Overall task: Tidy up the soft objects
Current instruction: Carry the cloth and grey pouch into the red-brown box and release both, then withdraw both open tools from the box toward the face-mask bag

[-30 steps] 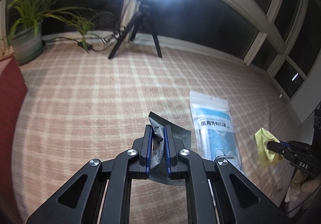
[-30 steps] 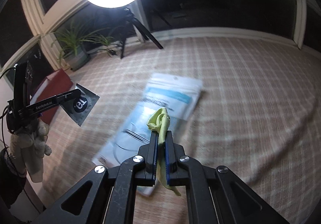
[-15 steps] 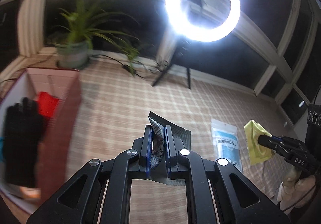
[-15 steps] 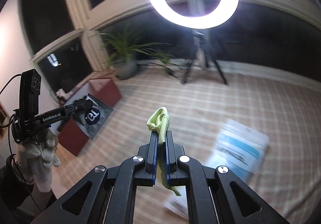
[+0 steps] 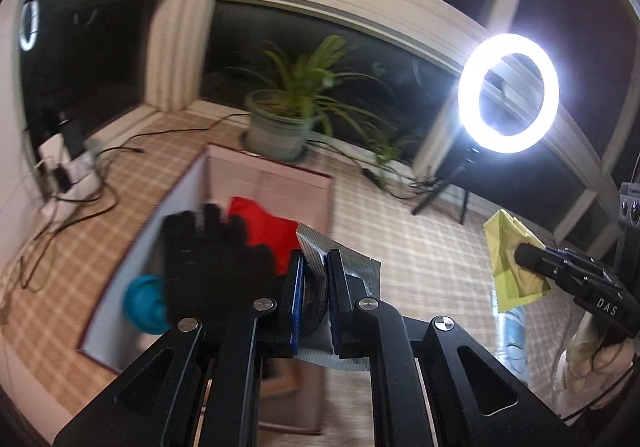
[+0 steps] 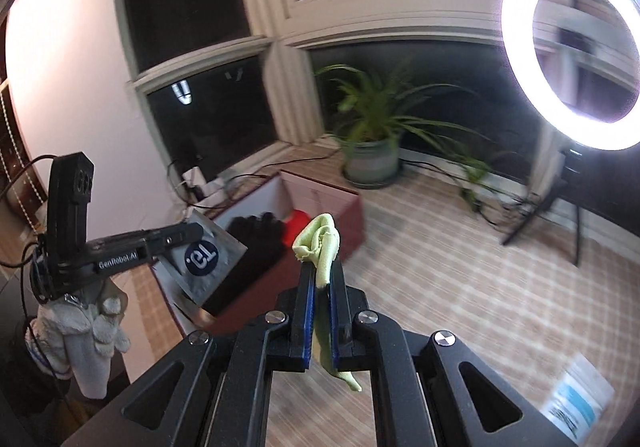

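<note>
Checked mat (image 5: 420, 247) covered the floor, bay windows on the far side. Ring light (image 5: 508, 99) far right; potted plant (image 5: 288, 119) far centre.

Open red box (image 5: 280, 183) sat on the mat, near of the plant, long axis running from near-left to far-right. Inside: black glove (image 5: 212, 259), red cloth (image 5: 264, 223), something teal (image 5: 144, 303) at the near end.

Mask packet (image 6: 576, 403) lay flat on the mat, well apart from the box, near-right.

Left tool (image 5: 314, 299) was clamped tight on a grey foil sachet (image 5: 352, 267); in the right wrist view the sachet hung over the box's near-left corner.

Right tool (image 6: 322, 311) was pinched shut on a yellow-green cloth (image 6: 320, 247), bunched above the tips, a tail hanging below.

Key relation: box lay ahead and to the left of both tools. Left tool was nearer, about at the rim; right tool stood beside the box's right wall, not over the opening. Judged: sachet likely drops first, cloth needs a further carry leftward.
</note>
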{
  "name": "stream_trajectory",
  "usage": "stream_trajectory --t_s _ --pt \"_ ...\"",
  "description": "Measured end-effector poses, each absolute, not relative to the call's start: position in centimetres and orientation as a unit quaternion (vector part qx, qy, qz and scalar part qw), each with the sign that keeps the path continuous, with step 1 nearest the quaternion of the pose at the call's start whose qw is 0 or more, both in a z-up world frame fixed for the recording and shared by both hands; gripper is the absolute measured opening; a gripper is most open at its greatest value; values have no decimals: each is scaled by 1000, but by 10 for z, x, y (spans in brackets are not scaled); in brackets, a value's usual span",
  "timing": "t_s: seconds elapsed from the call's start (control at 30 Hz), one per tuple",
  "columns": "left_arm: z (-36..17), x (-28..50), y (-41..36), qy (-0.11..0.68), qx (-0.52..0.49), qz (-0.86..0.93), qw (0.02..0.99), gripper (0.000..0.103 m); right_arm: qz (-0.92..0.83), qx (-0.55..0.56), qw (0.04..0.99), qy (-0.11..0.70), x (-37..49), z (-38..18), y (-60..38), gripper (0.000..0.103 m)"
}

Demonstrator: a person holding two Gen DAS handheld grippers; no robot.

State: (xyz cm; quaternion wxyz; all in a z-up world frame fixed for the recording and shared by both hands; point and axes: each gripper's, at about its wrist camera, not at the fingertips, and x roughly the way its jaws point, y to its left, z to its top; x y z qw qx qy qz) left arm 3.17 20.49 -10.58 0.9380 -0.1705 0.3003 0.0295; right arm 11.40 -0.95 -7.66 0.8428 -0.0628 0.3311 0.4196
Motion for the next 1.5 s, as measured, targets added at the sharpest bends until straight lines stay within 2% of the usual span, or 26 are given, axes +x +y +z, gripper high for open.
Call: stream_trajectory --t_s 0.4,0.87,0.97,1.0,1.07,1.13,1.17,1.5 --pt "-123 12 271 312 -188 73 928 9 464 -61 807 359 128 -88 93 6" --pt "-135 21 290 325 -191 64 924 10 461 -82 791 394 140 -116 161 7" --pt "-135 22 290 327 -188 60 924 16 452 -82 795 397 144 -118 164 9" --pt "-134 22 290 328 -185 59 925 19 451 -82 794 398 145 -118 164 11" --pt "-134 23 290 327 -184 59 925 23 449 -79 795 399 146 -118 164 29" --pt "-134 23 291 328 -188 60 924 25 450 -75 796 397 146 -117 162 41" --pt "-135 23 292 327 -189 61 924 27 449 -73 798 396 146 -116 162 44" --pt "-133 17 297 321 -203 71 922 28 447 -65 797 400 148 -115 149 45"
